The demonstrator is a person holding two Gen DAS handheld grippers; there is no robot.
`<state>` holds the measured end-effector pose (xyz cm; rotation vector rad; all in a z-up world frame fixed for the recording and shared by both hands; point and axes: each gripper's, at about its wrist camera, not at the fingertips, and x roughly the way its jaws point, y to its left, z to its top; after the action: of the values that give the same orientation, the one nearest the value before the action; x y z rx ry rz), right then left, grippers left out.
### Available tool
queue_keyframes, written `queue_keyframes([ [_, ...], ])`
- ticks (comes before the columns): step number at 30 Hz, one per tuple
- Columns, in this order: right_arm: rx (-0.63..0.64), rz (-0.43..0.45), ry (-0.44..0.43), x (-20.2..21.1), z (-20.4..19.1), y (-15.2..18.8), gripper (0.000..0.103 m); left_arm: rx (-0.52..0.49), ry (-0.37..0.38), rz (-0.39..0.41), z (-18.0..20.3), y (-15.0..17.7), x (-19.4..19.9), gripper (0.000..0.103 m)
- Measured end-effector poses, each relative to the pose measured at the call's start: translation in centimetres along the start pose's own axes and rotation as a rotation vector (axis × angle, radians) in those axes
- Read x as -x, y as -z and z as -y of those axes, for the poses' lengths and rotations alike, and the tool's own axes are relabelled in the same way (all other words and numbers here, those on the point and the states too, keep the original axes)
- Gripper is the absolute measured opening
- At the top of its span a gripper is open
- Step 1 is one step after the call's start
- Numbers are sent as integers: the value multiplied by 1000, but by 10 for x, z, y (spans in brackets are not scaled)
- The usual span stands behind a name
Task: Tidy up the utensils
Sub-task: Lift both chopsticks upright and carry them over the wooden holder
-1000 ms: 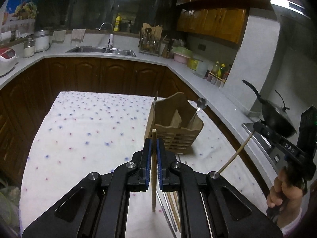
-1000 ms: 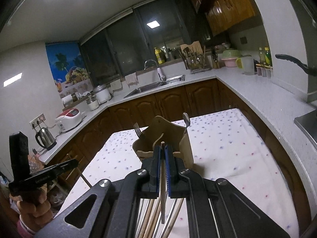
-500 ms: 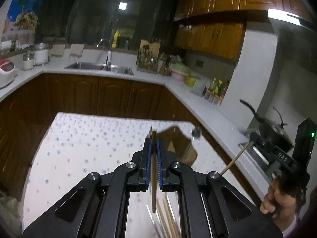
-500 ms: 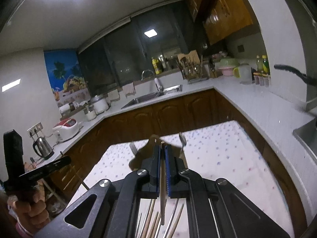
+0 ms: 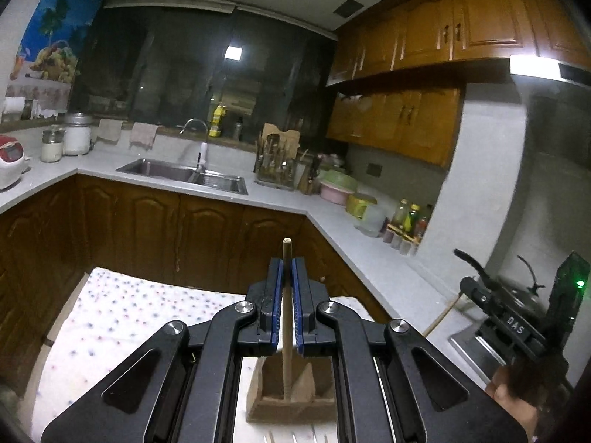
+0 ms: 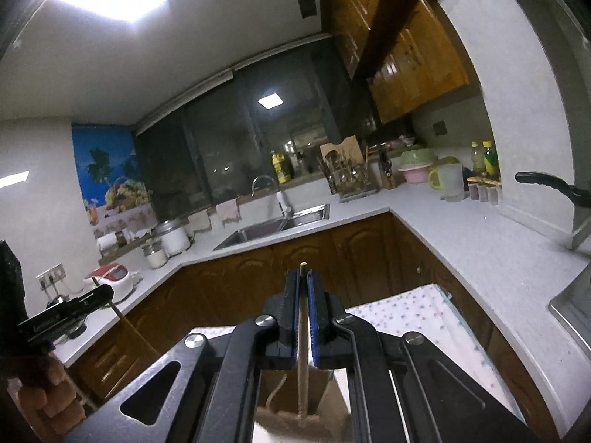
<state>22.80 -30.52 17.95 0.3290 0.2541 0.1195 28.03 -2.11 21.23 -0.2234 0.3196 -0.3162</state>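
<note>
My left gripper (image 5: 287, 269) is shut on a wooden chopstick (image 5: 286, 317) held upright; its lower end reaches into the wooden utensil holder (image 5: 291, 402) below. My right gripper (image 6: 303, 280) is shut on another wooden chopstick (image 6: 303, 361), also upright, its lower end over or in the wooden holder (image 6: 295, 417). A spoon handle (image 6: 275, 393) shows in the holder. The right gripper with its chopstick shows at the right of the left wrist view (image 5: 517, 325). The left gripper shows at the left of the right wrist view (image 6: 62, 313).
The holder stands on a dotted white tablecloth (image 5: 122, 313). Utensil tips (image 5: 295, 437) lie in front of the holder. Behind are a counter with a sink (image 5: 184, 173), a dish rack (image 5: 275, 162), bottles (image 5: 406, 221) and a wok (image 5: 517, 288) at the right.
Both grippers have risen and tilted up, so the views now look over the counter and the holder has dropped to the bottom edge. Both stay shut on their chopsticks.
</note>
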Motion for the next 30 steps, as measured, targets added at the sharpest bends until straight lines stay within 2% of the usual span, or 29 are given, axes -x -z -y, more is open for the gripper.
queue_keyframes([
  [6, 1, 0, 21, -30, 5, 18, 5, 46, -29, -45, -12, 26, -43, 5],
  [15, -2, -77, 42, -62, 15, 61, 5, 54, -72, -127, -24, 66, -78, 5],
  [20, -2, -136, 43, -73, 19, 74, 5, 48, -71, -161, -23, 77, -86, 5],
  [30, 0, -141, 46, -73, 17, 76, 5, 32, -76, -165, -21, 74, -84, 6],
])
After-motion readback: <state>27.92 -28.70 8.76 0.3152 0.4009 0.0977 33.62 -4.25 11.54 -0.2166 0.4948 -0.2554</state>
